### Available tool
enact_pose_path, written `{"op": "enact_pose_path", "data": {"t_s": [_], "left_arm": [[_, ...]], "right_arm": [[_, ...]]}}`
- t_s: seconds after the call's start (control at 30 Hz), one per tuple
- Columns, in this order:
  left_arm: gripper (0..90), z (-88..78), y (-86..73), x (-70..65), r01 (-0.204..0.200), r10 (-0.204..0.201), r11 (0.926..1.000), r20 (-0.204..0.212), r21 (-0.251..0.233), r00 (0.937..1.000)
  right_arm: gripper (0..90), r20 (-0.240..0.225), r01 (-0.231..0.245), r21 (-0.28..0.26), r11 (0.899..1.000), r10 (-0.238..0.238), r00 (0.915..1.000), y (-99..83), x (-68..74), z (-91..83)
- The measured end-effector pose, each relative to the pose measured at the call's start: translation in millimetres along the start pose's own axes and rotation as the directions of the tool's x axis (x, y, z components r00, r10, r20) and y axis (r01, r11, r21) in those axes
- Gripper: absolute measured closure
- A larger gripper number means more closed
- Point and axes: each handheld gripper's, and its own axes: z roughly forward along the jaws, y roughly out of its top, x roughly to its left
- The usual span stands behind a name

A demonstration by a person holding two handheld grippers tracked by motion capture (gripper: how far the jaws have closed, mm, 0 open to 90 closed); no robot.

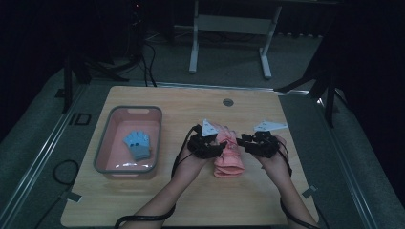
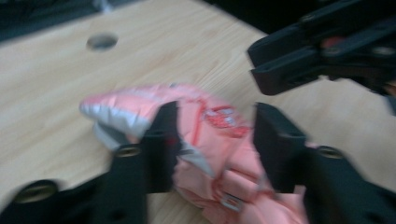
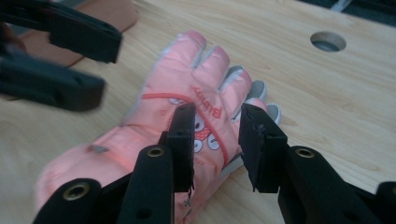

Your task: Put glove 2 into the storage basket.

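A pink padded glove (image 1: 229,161) lies on the wooden table (image 1: 157,191), fingers pointing away from me. My left gripper (image 1: 220,147) holds it from the left. In the left gripper view its jaws (image 2: 217,144) press on bunched pink fabric (image 2: 212,123) near the silver-tipped fingers. My right gripper (image 1: 242,141) comes in from the right. Seen from its own camera, the right gripper (image 3: 217,135) pinches the glove (image 3: 187,79) at its printed patch and thumb-side edge. Each gripper view also shows the other gripper, the right gripper (image 2: 299,60) and the left gripper (image 3: 60,60).
A pink basket (image 1: 102,143) with a grey rim stands at the left and holds a small blue glove (image 1: 138,144). A round cable hole (image 1: 228,102) sits at the table's far edge. Cables trail off the near edge from both hands.
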Motion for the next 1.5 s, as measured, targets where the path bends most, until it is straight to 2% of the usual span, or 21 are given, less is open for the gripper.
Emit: {"op": "enact_pose_path", "data": {"t_s": [0.13,0.23,0.33,0.37,0.4,0.43,0.47,0.53,0.63,0.67,0.73,0.8,0.87,0.9,0.97,1.07,1.1,1.17,1.27,1.4,1.5], "left_arm": [[36.3,20.4,-13.7,6.8,0.065,-0.061,0.9961,-0.066,0.06,0.996],[35.4,29.3,-23.1,16.5,0.139,-0.138,0.9859,-0.017,0.093,0.9902],[33.5,37.4,-29.7,19.8,0.173,-0.175,0.9779,0.005,0.117,0.9846],[31.0,40.7,-31.4,20.1,0.182,-0.184,0.9752,0.006,0.126,0.9828],[29.0,44.0,-33.6,21.4,0.194,-0.198,0.9717,0.021,0.135,0.9799],[28.6,47.6,-35.9,24.1,0.227,-0.235,0.9636,0.041,0.142,0.9712],[25.9,50.9,-38.1,27.6,0.262,-0.273,0.953,0.054,0.152,0.9605],[21.1,58.2,-43.7,35.9,0.342,-0.365,0.9213,0.108,0.185,0.9247],[33.8,60.4,-45.5,38.7,0.356,-0.388,0.9159,0.182,0.186,0.9035],[38.1,59.5,-45.2,37.3,0.34,-0.37,0.9246,0.186,0.171,0.9103],[51.6,57.6,-43.0,33.8,0.316,-0.342,0.9352,0.181,0.161,0.922],[58.4,55.7,-41.8,32.9,0.304,-0.33,0.9398,0.181,0.156,0.9265],[63.0,52.7,-40.1,32.6,0.295,-0.322,0.9422,0.182,0.159,0.9292],[64.6,50.5,-38.7,31.5,0.28,-0.306,0.9471,0.178,0.157,0.9352],[66.2,46.0,-36.1,30.4,0.276,-0.302,0.9484,0.175,0.156,0.9372],[67.0,38.1,-31.1,26.8,0.245,-0.266,0.9591,0.16,0.142,0.9506],[67.0,38.1,-31.1,26.8,0.245,-0.266,0.9591,0.16,0.142,0.9506],[67.1,25.8,-24.1,24.3,0.218,-0.235,0.9679,0.141,0.125,0.9617],[67.4,14.5,-19.2,24.9,0.206,-0.221,0.9718,0.135,0.115,0.9659],[67.7,-2.4,-12.5,25.7,0.167,-0.181,0.9791,0.116,0.116,0.9766],[67.7,-14.2,-9.0,28.2,0.155,-0.168,0.9808,0.109,0.118,0.9797]], "right_arm": [[50.2,-0.04,-0.064,0.035,0.997,0.066,0.9971,-8.9,-4.5,15.7],[39.2,-0.06,-0.104,0.056,0.993,0.108,0.9924,-20.8,-6.8,26.4],[38.8,-0.077,-0.141,0.076,0.987,0.146,0.9862,-27.6,-11.3,33.0],[37.2,-0.101,-0.215,0.115,0.97,0.227,0.9687,-35.5,-20.9,42.3],[36.9,-0.12,-0.248,0.146,0.958,0.266,0.9567,-38.8,-24.9,47.0],[36.8,-0.131,-0.275,0.159,0.948,0.296,0.9462,-41.4,-28.1,50.1],[36.8,-0.136,-0.298,0.173,0.939,0.322,0.9368,-43.4,-30.8,52.5],[38.1,-0.153,-0.349,0.202,0.915,0.381,0.9117,-46.1,-34.6,57.2],[41.9,-0.199,-0.41,0.227,0.883,0.455,0.8683,-50.9,-39.7,64.6],[46.6,-0.213,-0.422,0.23,0.877,0.468,0.8574,-52.2,-40.7,65.7],[60.4,-0.228,-0.409,0.205,0.889,0.449,0.8637,-52.1,-37.6,64.6],[68.7,-0.188,-0.364,0.179,0.914,0.395,0.8991,-48.1,-28.9,60.4],[71.6,-0.151,-0.331,0.168,0.929,0.356,0.9224,-44.6,-21.4,57.7],[71.9,-0.138,-0.32,0.161,0.934,0.342,0.9293,-42.8,-18.3,56.4],[72.7,-0.119,-0.299,0.151,0.942,0.318,0.9407,-39.5,-13.0,53.6],[73.0,-0.112,-0.281,0.137,0.95,0.297,0.9484,-33.8,-7.7,48.0],[73.0,-0.112,-0.281,0.137,0.95,0.297,0.9484,-33.8,-7.7,48.0],[73.5,-0.102,-0.263,0.117,0.958,0.275,0.9561,-25.8,-0.8,41.7],[73.8,-0.098,-0.24,0.1,0.966,0.25,0.9634,-16.4,6.4,35.9],[74.2,-0.114,-0.223,0.082,0.971,0.231,0.9662,-5.9,16.1,31.2],[74.3,-0.131,-0.216,0.072,0.974,0.223,0.9659,0.9,23.3,29.5]]}}
